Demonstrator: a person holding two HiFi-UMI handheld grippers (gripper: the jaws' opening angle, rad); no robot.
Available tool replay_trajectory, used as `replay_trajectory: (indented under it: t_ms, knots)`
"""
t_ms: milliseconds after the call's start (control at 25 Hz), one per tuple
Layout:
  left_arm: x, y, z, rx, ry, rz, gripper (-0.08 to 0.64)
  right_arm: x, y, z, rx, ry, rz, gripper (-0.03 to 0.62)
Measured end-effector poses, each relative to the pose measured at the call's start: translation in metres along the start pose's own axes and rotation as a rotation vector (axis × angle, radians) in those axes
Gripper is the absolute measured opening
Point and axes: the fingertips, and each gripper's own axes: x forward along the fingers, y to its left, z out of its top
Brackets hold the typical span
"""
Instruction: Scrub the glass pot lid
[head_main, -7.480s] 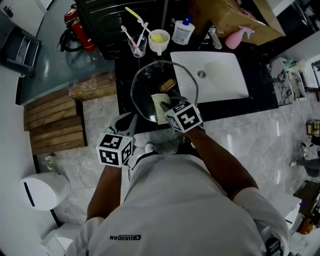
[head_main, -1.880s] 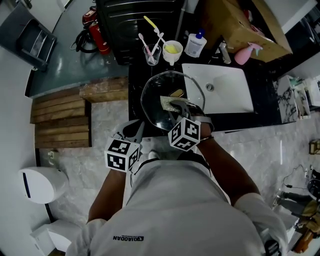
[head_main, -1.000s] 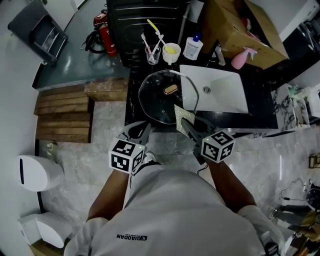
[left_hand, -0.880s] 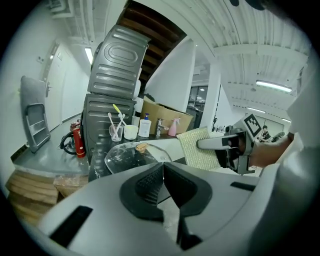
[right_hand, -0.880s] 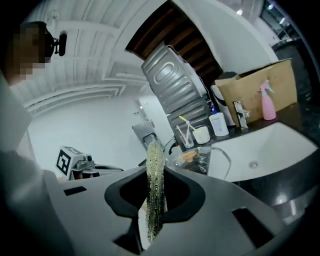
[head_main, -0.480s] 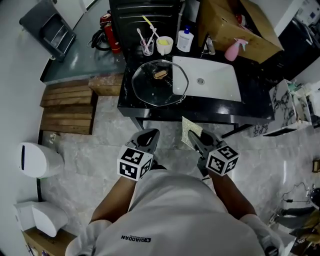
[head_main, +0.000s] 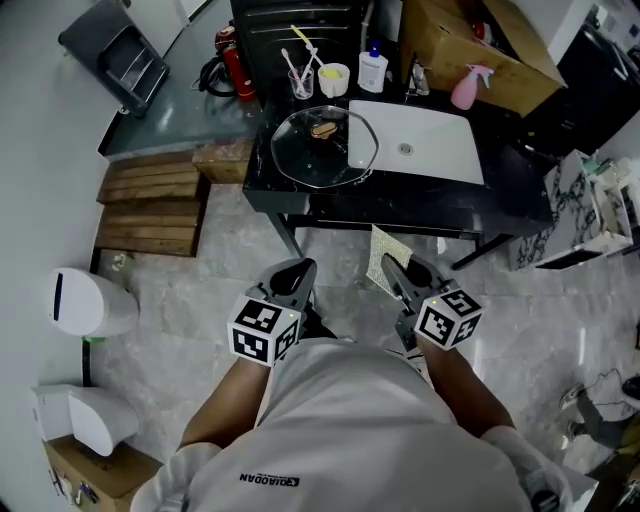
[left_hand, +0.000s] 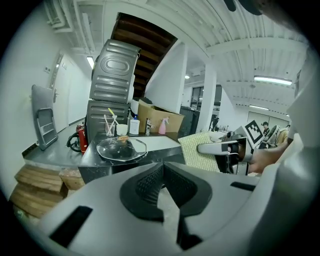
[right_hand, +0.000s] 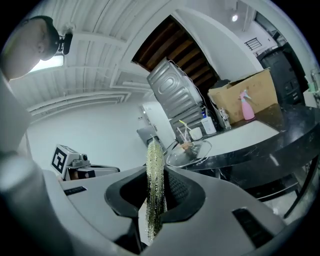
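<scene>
The glass pot lid (head_main: 322, 148) with its wooden knob lies flat on the black counter (head_main: 400, 200), left of the sink; it also shows far off as the lid (left_hand: 121, 148) and the lid (right_hand: 189, 149). Both grippers hang over the marble floor, well short of the counter. My right gripper (head_main: 393, 268) is shut on a yellow-green scrub pad (head_main: 381, 257), which stands edge-on as the pad (right_hand: 155, 185) between the jaws. My left gripper (head_main: 297, 268) is shut with nothing in it. The left gripper view shows the pad (left_hand: 202, 151) in the right gripper (left_hand: 225, 147).
A white sink (head_main: 415, 140) sits right of the lid. Behind stand a cup of toothbrushes (head_main: 301, 82), a white cup (head_main: 333, 77), a bottle (head_main: 373, 68), a pink spray bottle (head_main: 463, 90) and a cardboard box (head_main: 470, 35). Wooden pallets (head_main: 150, 200) and a white bin (head_main: 85, 300) lie left.
The right gripper has lifted the pad off the lid. Both grippers have drawn back from the counter over the floor. The lid stays flat on the counter.
</scene>
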Motion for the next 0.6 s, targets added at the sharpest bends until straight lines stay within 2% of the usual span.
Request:
replay_trajectory:
  t_ms: [200, 600]
  knots:
    - [-0.02, -0.012, -0.002, -0.048, -0.007, 0.003, 0.017, -0.01, 0.02, -0.01, -0.009, 0.011, 0.025, 0.081]
    - [-0.022, -0.012, 0.012, -0.002, -0.017, -0.031, 0.017, -0.018, 0.036, -0.005, -0.016, -0.011, -0.001, 0.081]
